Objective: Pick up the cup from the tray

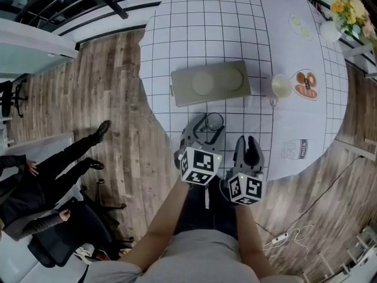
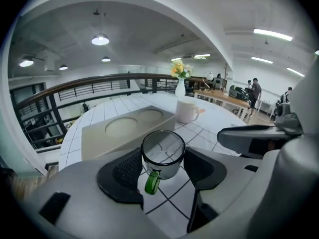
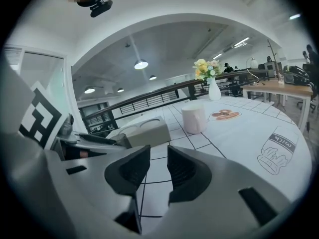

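Now the left gripper [image 1: 204,130] has its jaws set wide, and both black pads press on the sides of a clear cup [image 2: 163,156] with a green handle. The handle points back toward the gripper's body. The cup is off the tray [image 1: 182,91]: it sits over the checked tablecloth [image 1: 235,28] by the table's near edge, just on the near side of the tray. Whether its base touches the cloth I cannot tell. Both round recesses in the grey tray are empty. A white mug [image 1: 281,86] stands to the right of the tray, and a vase of yellow flowers [image 1: 331,31] is at the far right. The right gripper [image 3: 158,163] hovers just right of the left one, its jaws a narrow gap apart with nothing between them.
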The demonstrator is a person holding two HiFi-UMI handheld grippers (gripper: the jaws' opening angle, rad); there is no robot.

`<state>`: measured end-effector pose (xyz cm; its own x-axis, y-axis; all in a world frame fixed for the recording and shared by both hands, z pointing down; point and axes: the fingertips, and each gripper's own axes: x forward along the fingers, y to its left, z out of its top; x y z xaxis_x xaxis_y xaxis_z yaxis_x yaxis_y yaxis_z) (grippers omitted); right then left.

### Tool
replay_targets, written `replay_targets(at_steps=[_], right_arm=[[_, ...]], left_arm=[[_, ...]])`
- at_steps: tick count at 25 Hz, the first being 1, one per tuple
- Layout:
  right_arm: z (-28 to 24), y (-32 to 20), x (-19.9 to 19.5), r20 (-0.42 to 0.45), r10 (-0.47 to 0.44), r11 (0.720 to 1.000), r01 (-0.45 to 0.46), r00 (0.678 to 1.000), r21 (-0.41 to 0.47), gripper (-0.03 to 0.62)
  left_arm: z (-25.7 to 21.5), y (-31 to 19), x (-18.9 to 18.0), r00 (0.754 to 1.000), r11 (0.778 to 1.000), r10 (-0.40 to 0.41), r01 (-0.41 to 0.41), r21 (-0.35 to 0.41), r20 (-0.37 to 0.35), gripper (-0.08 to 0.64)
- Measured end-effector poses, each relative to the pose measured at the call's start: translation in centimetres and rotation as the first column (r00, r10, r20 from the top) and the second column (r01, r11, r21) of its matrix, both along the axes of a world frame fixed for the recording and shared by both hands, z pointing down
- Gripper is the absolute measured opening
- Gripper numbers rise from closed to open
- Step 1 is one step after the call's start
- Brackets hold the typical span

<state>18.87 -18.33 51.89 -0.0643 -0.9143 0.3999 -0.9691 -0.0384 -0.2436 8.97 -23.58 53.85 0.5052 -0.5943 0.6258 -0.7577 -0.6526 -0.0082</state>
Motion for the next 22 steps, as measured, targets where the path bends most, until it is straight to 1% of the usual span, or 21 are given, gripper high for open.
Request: replay_targets(at_steps=[3,5,10,17,22], right_arm=[[0.0,0.3,0.1,-0.007,0.011,1.000,-0.011,1.000,0.002,0.041],[0.0,0.5,0.1,-0.008,0.007,1.000,-0.007,1.000,0.004,0.027],[0.1,0.7,0.2,0.013,0.006,1.000,-0.006,1.000,-0.001,0.009],[0.3,0.9,0.3,0.014,0.003,1.000,-0.002,1.000,-0.011,0.008],[0.5,1.1,0.3,0.017,0.004,1.000,-0.003,1.000,-0.011,0.008]], left_arm=[[1.9,-0.1,0.0,1.000,1.000,-0.002,0.003,-0.013,0.030,0.268],[2.5,-0.3,0.1,0.999,1.000,-0.002,0.002,-0.010,0.037,0.268],[3.7,-0.8,0.3,0.999,1.000,-0.017,0.017,-0.017,0.040,0.268],[4.8,-0.6,0.7,0.997,1.000,-0.005,0.007,-0.028,0.071,0.268],[5.0,-0.7,1.0,0.998,1.000,0.010,-0.011,0.011,0.060,0.272]])
